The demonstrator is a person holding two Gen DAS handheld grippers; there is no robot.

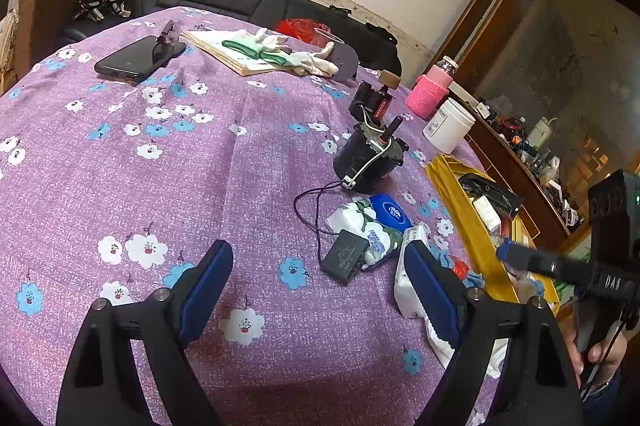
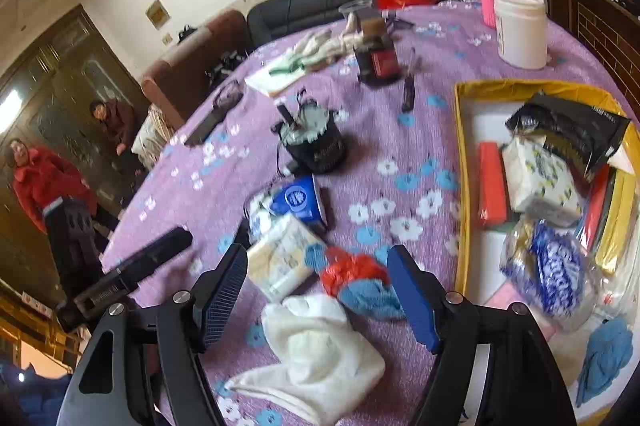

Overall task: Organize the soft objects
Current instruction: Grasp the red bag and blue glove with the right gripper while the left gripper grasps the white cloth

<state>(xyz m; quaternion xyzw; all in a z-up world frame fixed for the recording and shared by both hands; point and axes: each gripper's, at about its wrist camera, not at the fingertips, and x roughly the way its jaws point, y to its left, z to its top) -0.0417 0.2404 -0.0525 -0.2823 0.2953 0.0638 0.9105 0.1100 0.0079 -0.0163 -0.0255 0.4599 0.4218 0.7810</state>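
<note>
Purple floral tablecloth (image 2: pixel 400 146) | white towel (image 2: pixel 320 346) crumpled, limp | right gripper (image 2: pixel 318 292) jaws apart, empty

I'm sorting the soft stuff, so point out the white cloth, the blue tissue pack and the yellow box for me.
white cloth (image 2: pixel 320 350): right wrist view, on its bunched middle.
blue tissue pack (image 2: pixel 298 200): right wrist view, on the blue label.
yellow box (image 2: pixel 461 186): right wrist view, on its left wall.

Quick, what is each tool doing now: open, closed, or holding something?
Left tool: open, holding nothing.
Right tool: open, over the white cloth, not gripping it.
</note>
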